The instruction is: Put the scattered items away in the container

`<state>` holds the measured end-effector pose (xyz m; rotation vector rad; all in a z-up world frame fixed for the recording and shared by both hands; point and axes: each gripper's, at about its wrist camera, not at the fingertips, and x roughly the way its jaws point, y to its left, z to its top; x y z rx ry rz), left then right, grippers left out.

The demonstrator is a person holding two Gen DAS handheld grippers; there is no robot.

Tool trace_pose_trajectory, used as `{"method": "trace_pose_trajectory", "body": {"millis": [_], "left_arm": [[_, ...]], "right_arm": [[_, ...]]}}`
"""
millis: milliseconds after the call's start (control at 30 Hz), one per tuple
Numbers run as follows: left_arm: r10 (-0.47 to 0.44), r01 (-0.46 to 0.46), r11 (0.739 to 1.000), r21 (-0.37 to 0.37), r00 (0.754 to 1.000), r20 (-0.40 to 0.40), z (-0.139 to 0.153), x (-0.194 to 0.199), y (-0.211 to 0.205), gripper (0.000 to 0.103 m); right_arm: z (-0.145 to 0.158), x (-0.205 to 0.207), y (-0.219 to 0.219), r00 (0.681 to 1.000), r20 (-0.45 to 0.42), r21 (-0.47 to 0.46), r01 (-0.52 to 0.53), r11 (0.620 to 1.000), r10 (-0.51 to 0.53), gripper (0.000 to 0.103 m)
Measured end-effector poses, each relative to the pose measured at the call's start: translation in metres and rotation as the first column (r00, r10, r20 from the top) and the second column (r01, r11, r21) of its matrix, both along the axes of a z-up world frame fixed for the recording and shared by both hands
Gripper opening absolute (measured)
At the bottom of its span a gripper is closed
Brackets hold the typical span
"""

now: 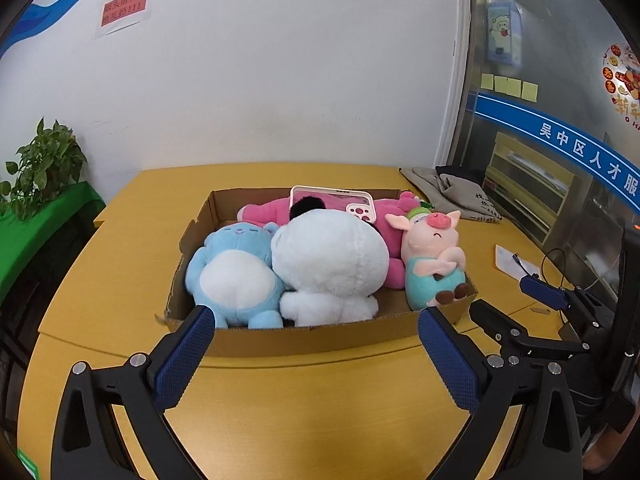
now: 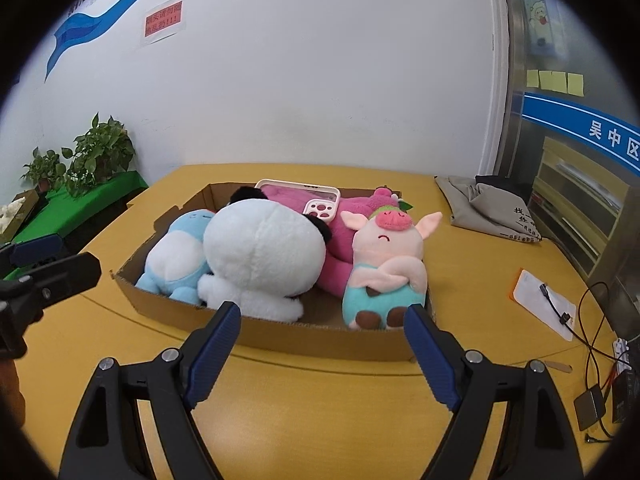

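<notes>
My left claw (image 1: 314, 320) gapes wide, empty, before the cardboard box (image 1: 312, 338) on the surface (image 1: 300, 408). Inside, left to right: blue plush (image 1: 236, 276), white plush (image 1: 332, 264), pig (image 1: 434, 256), all probably soft and light; pinch bellies. My right claw (image 2: 322, 320) is wide too.

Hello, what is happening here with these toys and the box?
A person is tidying toys into a cardboard box on a yellow table. Both tongs, left and right, are open and hold nothing, in front of the box. Inside lie a blue plush, a white plush, a pink plush, a pig plush and a phone case.
</notes>
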<state>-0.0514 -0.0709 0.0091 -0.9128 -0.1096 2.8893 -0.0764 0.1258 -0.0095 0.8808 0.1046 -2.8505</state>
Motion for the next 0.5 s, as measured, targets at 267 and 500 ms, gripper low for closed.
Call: {"method": "trace_pose_trajectory", "body": {"millis": [267, 500], "left_arm": [[-0.013, 0.013, 1.0, 0.007, 1.0, 0.002, -0.001, 0.024, 0.012, 0.103], [-0.014, 0.014, 1.0, 0.01, 1.0, 0.011, -0.003, 0.029, 0.017, 0.103]], "right_arm": [[0.004, 0.023, 0.003, 1.0, -0.008, 0.017, -0.006, 1.0, 0.006, 0.084], [0.003, 0.028, 0.005, 1.0, 0.0, 0.0, 0.001, 1.0, -0.001, 0.084]]}}
